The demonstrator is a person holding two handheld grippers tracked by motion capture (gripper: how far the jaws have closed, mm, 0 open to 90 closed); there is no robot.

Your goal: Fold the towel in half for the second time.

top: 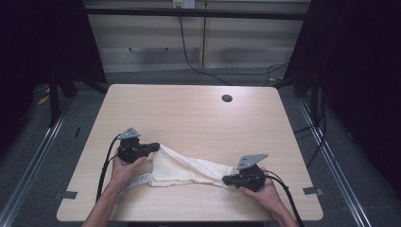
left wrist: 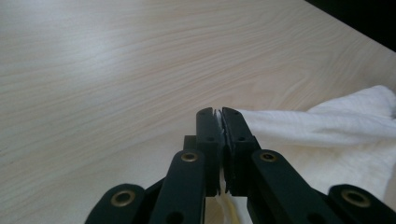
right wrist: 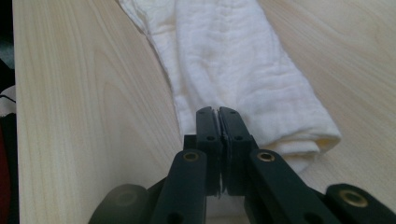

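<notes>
Holding a white cloth at both ends

Your left gripper [top: 153, 147] is clamped on one end of the crumpled white cotton cloth [top: 182, 169], a sliver of fabric pinched between its jaws. Your right gripper [top: 227, 179] is clamped on the opposite end. The cloth lies on the pale wooden table [top: 189, 113], near the edge closest to you, stretched between both grippers.

We count one white cloth [top: 189, 169] on one wooden table [top: 189, 113]. We count two black grippers: the left gripper [top: 153, 147] and the right gripper [top: 226, 179], each with two jaws and one grey three-cornered plate. We see two hands, one round hole [top: 227, 98] in the tabletop, and one label strip [top: 140, 180] on the cloth.
</notes>
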